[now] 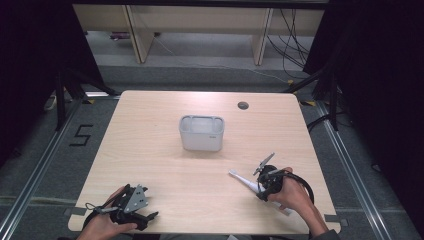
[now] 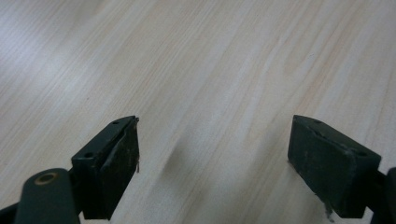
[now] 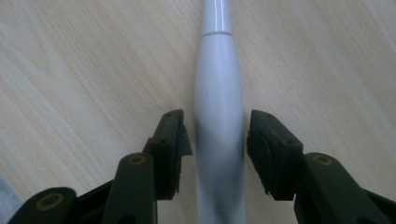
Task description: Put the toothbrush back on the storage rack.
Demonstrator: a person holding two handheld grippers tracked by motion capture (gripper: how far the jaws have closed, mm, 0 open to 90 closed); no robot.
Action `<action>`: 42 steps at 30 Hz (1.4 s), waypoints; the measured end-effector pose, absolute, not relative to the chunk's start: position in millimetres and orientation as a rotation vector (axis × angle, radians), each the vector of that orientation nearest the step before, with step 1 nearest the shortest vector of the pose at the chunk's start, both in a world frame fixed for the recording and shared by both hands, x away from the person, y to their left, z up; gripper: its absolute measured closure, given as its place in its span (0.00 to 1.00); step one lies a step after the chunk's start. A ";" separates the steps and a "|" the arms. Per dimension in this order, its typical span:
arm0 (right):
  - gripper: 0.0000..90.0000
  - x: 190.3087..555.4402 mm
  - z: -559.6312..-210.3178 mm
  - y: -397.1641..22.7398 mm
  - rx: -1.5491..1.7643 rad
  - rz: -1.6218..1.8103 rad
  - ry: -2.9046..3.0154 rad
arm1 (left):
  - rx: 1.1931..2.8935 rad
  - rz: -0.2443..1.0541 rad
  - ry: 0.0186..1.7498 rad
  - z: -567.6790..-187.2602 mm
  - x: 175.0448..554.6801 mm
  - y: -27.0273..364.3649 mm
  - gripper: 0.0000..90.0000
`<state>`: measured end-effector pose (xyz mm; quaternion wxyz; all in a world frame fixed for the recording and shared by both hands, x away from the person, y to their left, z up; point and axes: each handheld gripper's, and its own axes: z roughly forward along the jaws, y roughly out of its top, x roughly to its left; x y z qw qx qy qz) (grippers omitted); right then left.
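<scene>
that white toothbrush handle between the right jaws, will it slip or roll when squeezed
Probably a bit of both. The toothbrush handle looks glossy and rounded, so it may slide in the right gripper, whose pads sit either side with slim gaps. It lies flat on the table and could roll if nudged from one side. It looks rigid, so it should lift without sagging.

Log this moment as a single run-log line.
right gripper: jaws straddling white toothbrush handle, small gaps either side | left gripper: open, idle over table | grey bin: mid-table
</scene>
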<state>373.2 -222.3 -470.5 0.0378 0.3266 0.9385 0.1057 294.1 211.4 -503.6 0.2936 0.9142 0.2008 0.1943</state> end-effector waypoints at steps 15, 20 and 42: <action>0.70 386.5 -475.2 -219.0 0.934 0.182 2.943 | 2.433 0.523 0.538 -503.4 294.4 211.6 0.18; 0.73 388.6 -474.4 -214.1 0.934 0.126 2.957 | 2.434 0.520 0.536 -503.5 294.2 211.4 0.18; 0.74 387.4 -474.2 -193.8 0.944 -0.031 2.951 | 2.432 0.526 0.537 -503.1 294.3 211.8 0.18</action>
